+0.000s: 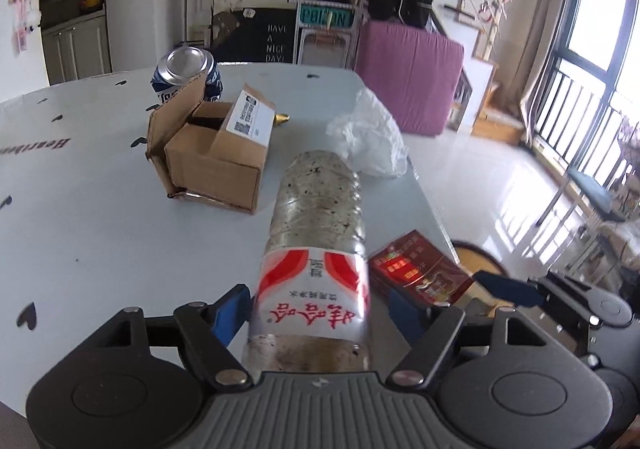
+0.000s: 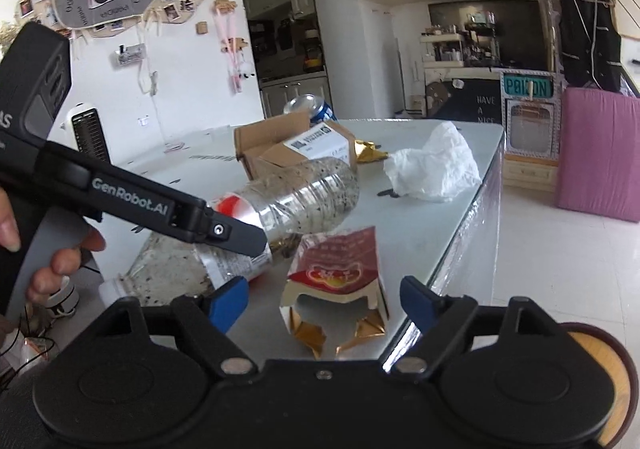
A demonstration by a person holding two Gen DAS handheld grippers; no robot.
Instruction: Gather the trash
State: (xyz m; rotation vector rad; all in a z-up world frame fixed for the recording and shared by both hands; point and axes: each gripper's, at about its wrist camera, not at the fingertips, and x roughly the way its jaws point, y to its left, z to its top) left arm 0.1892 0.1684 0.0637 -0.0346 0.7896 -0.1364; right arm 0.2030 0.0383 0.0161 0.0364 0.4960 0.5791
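Observation:
My left gripper is shut on a dirty clear plastic bottle with a red and white label, held at its label just above the table. The bottle also shows in the right wrist view, with the left gripper's finger across it. My right gripper is open and empty, just in front of a torn red and gold carton lying at the table's near edge. The carton also shows in the left wrist view.
On the white table lie an open cardboard box, a blue drink can behind it, a crumpled white plastic bag and a gold wrapper. A round stool stands below the table's right edge.

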